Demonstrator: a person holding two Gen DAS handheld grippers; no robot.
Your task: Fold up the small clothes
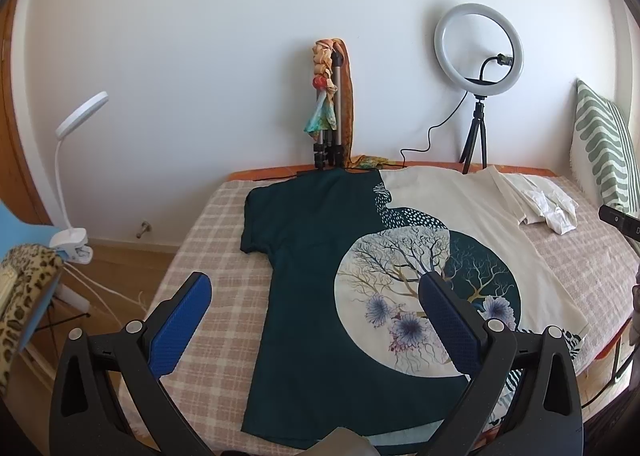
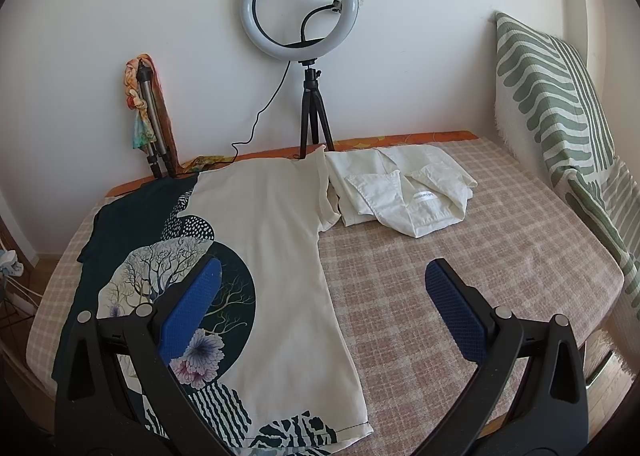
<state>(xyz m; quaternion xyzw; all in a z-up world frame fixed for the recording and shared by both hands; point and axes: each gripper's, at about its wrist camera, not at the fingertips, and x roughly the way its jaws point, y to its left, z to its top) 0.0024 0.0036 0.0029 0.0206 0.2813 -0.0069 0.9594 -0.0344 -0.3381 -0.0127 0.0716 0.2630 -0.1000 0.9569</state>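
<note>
Work surface is a bed with a pink-and-cream checked cover (image 2: 460,256), pushed against a plain white wall. Left gripper (image 1: 316,298) hangs above the near edge, blue-padded fingers (image 1: 180,324) spread wide, nothing between them. Right gripper (image 2: 324,292) same story: spread wide and empty, above the cover. T-shirt (image 1: 304,256) lies flat directly under and ahead of both tools, half dark teal, half cream, round tree-and-flower print in the middle. Left gripper's right finger overlaps the print in view; its left finger sits over bare cover beside the teal side. Right gripper's left finger overlaps the print's dark half; its right finger is over bare cover, clear of the cream hem. Further out, ahead-right of the right gripper, a rumpled cream garment (image 2: 404,192) lies just beside the shirt's cream sleeve; contact can't be confirmed. At the far edge: ring light on a small tripod (image 2: 304,16), cable trailing left, and a folded tripod with a scarf tied on it (image 1: 330,104) leaning on the wall. Green-striped cushion (image 2: 560,104) stands far right. Clip lamp (image 1: 76,176) far left of the left gripper, off the bed.
</note>
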